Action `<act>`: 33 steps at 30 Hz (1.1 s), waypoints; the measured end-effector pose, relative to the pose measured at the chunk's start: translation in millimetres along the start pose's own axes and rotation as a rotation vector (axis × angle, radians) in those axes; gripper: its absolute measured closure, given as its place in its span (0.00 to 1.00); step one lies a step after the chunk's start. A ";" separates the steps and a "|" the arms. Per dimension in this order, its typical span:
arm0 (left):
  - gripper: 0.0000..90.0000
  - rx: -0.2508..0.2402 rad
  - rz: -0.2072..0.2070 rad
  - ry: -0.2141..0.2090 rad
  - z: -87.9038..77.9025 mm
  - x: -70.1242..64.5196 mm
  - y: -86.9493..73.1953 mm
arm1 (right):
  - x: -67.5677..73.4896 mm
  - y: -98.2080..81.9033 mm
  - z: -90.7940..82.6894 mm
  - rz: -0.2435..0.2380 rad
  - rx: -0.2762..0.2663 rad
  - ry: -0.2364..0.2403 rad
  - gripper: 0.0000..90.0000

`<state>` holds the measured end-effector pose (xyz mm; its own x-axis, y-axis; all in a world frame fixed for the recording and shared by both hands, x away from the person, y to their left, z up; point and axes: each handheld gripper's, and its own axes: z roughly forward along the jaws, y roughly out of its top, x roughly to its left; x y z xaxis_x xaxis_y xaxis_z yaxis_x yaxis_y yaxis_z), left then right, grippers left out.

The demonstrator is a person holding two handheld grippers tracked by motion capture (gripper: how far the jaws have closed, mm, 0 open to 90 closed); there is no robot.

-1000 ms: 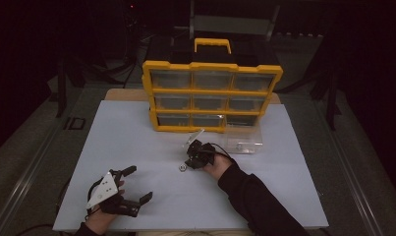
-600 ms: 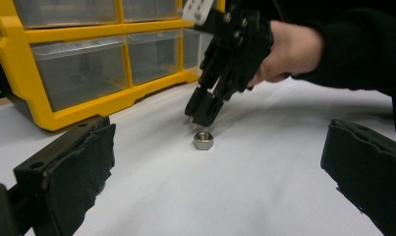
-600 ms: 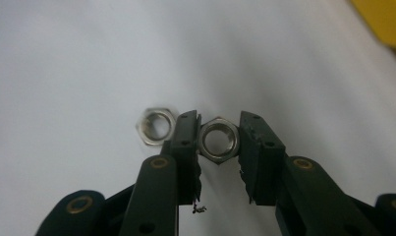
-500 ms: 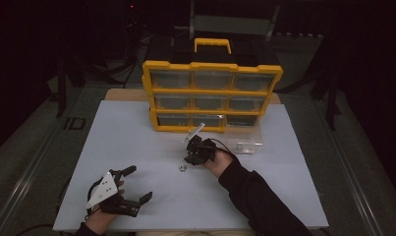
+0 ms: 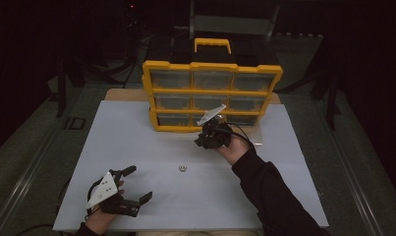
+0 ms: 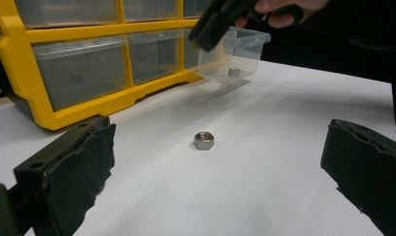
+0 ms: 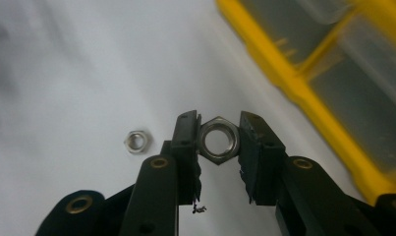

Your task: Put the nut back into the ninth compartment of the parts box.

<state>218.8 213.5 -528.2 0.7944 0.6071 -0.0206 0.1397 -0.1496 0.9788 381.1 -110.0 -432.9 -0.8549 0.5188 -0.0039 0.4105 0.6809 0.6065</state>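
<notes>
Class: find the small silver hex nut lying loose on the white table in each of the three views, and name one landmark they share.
High view: loose hex nut at centre, on the white table.
Left gripper view: centre, between the black jaws.
Right gripper view: left of the jaws.
Shared landmark: yellow drawer organiser.

Right gripper (image 5: 206, 138) raised above the table, jaws clamped on a nut (image 7: 218, 138), left gripper (image 5: 134, 184) low near the front edge, jaws wide apart
</notes>
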 end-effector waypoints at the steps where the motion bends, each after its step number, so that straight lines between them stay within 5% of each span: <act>1: 0.00 0.000 0.000 0.000 0.0 0.0 0.0 | -3.0 0.1 -5.2 0.005 -0.006 -0.010 0.78; 17: 0.00 0.000 0.000 0.003 0.1 0.0 -0.1 | -39.8 -15.8 -51.0 0.074 -0.045 -0.100 0.78; 33: 0.00 0.003 0.002 0.002 0.4 -0.3 0.0 | -68.3 -50.3 -70.2 0.143 -0.022 -0.158 0.78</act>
<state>218.8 213.0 -528.2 0.7935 0.6083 -0.0185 0.1399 -0.1528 0.9783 396.6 -215.9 -407.3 -0.7269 0.6856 -0.0401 0.5160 0.5837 0.6269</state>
